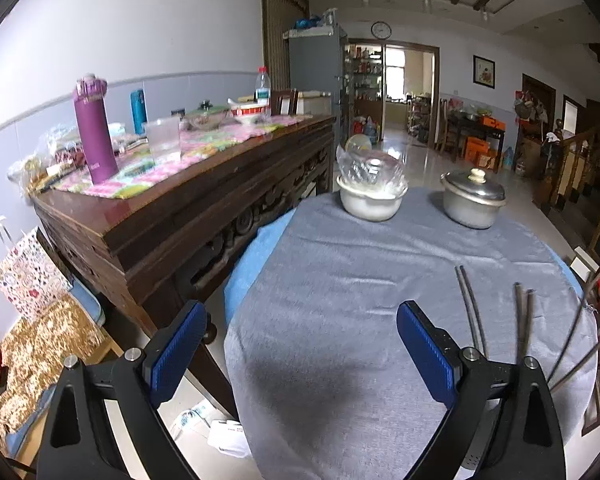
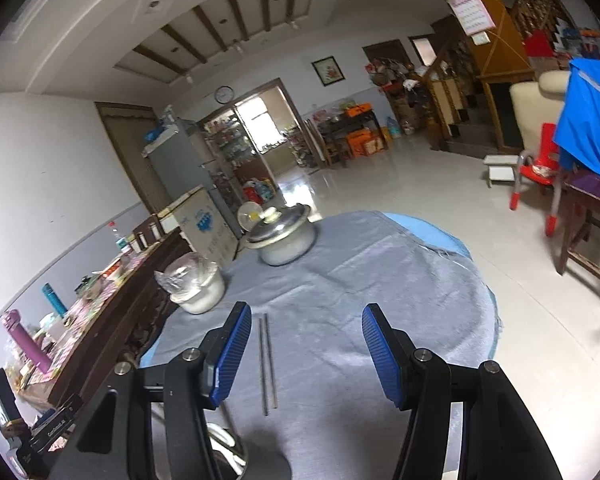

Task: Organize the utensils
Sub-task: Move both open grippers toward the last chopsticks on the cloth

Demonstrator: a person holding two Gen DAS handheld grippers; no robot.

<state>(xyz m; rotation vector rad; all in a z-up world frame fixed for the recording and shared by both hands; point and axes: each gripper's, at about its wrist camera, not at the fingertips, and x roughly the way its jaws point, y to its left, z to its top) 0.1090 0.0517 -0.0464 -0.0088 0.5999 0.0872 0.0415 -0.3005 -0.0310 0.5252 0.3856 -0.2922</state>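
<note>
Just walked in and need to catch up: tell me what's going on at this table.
A person holds a gripper in each hand over a round table draped in grey cloth. Both the left gripper and right gripper are open and empty. Several pairs of chopsticks lie loose on the cloth, ungrasped. A lidded metal pot and a plastic-covered white pot stand at the far edge.

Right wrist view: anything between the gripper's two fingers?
Yes. In the right wrist view, a pair of chopsticks lies on the grey cloth within the open right gripper, near its left pad; otherwise bare cloth.
</note>
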